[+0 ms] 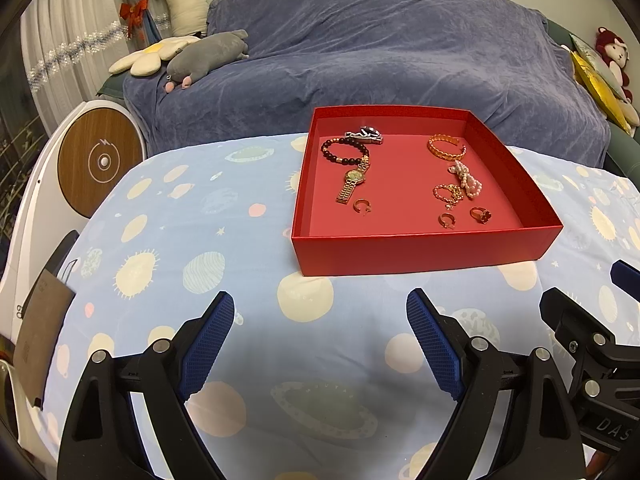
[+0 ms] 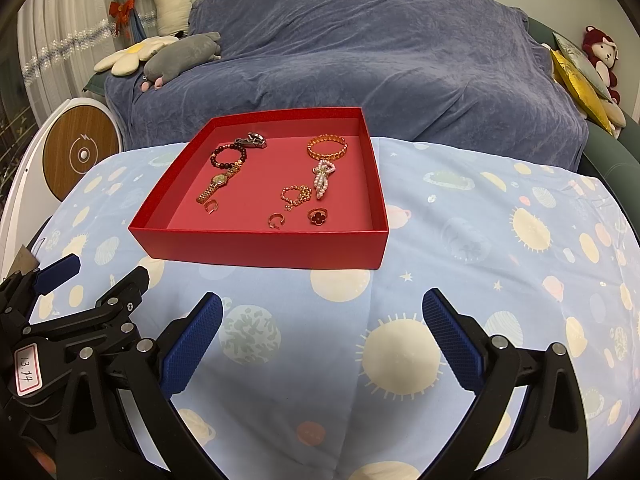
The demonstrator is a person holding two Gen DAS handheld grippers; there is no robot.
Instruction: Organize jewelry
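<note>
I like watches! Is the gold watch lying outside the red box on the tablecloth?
No, the gold watch lies inside the red box, just in front of the dark bead bracelet.

Planet-print tablecloth (image 2: 460, 240), blue-covered sofa (image 2: 360, 52)

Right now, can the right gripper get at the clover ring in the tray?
Probably yes. The right gripper is open and empty, the red tray is uncovered, and the clover ring lies apart near its low front wall.
</note>
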